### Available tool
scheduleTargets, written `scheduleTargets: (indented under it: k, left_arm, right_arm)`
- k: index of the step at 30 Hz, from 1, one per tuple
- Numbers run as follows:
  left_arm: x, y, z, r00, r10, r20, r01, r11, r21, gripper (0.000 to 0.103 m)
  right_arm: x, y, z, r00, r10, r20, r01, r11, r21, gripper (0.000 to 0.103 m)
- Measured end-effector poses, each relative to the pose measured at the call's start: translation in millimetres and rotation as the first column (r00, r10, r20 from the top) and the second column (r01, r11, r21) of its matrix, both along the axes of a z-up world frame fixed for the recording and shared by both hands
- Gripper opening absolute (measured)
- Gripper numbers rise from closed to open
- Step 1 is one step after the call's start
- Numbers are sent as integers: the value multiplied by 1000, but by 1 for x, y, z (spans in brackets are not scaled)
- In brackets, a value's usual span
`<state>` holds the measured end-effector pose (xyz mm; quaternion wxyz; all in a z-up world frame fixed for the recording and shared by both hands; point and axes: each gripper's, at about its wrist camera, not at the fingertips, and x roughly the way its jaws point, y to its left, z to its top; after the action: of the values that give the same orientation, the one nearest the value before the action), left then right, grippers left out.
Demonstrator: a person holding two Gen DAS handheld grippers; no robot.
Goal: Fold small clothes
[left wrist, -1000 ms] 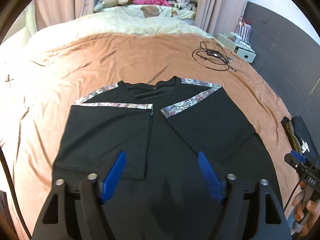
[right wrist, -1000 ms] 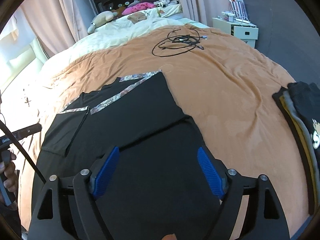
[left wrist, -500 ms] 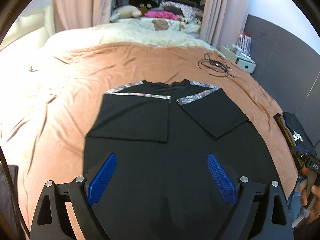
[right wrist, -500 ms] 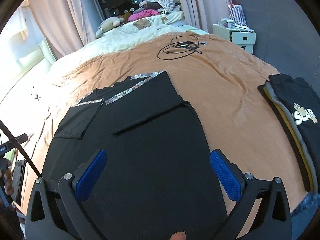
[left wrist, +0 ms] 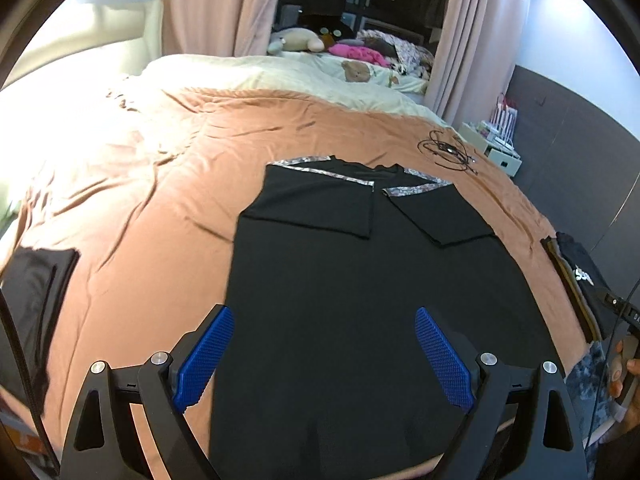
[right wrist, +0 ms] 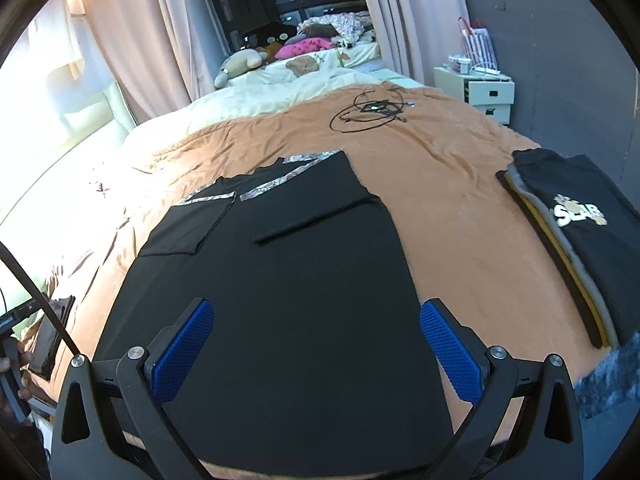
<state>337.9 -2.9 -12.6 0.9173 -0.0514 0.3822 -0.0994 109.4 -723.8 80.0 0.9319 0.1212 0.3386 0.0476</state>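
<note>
A black top [left wrist: 360,280] with patterned shoulder trim lies flat on the orange bedspread [left wrist: 160,208], both sleeves folded inward over its chest. It also shows in the right wrist view [right wrist: 280,272]. My left gripper [left wrist: 324,354] is open and empty, held above the garment's lower left part. My right gripper [right wrist: 316,346] is open and empty above the garment's lower right part. Both have blue pads.
A stack of folded clothes [right wrist: 576,232] lies on the bed's right side, also in the left wrist view [left wrist: 580,280]. A coil of black cable [right wrist: 372,110] lies farther back. A dark flat item [left wrist: 36,276] lies at the bed's left edge. A white nightstand [right wrist: 476,90] stands beyond.
Both grippers have pulled back toward the garment's hem, so more of the top and bed shows. The sleeves stay folded in. Both grippers stay open.
</note>
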Motion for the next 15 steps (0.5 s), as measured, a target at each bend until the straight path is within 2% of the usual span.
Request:
scheduleTargets:
  k: [12,15]
  left_arm:
    - [-76,46,-4,995,94,45,-93,995,-22,93]
    - [-90,53,-10,993,108,56,-107,994,-18,93]
  right_arm:
    - [-69,-2,-6,997,-39,60,41,998,-36,103]
    - [-80,-4,-13,995,-85,60,89,994,-71,103]
